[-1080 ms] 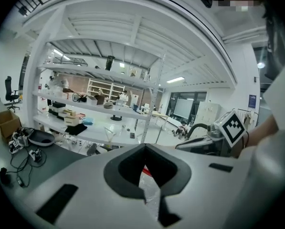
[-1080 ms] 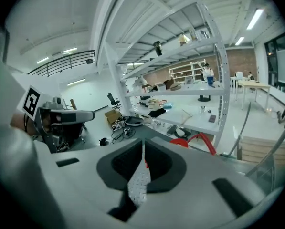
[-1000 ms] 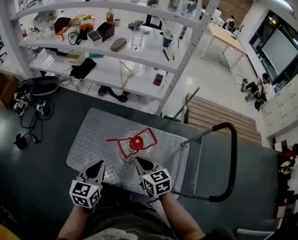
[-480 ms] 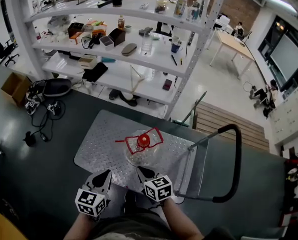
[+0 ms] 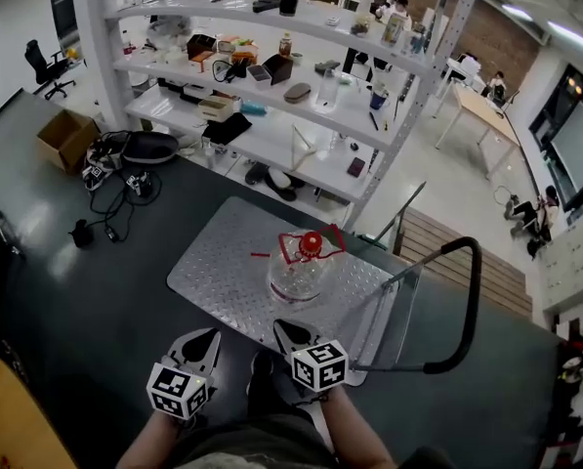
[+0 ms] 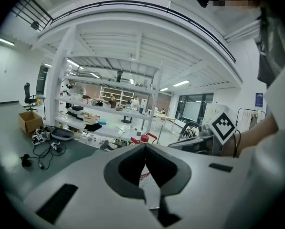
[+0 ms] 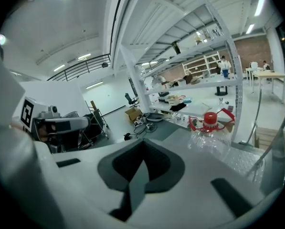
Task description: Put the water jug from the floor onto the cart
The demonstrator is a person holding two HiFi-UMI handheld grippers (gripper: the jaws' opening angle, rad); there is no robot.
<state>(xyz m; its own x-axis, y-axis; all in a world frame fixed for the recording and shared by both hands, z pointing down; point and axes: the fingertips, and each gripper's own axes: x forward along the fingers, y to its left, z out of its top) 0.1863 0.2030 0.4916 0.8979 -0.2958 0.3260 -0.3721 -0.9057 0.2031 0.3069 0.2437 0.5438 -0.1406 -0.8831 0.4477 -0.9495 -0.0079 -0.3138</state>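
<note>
- The jug (image 5: 298,274) stands upright near the middle of the cart (image 5: 218,267) deck, red cap on top.
- We hold the left gripper (image 5: 209,338) just off the cart's near edge, jaws closed together on nothing.
- We hold the right gripper (image 5: 283,328) over that same edge, clear of the jug, jaws fully closed and empty.
</note>
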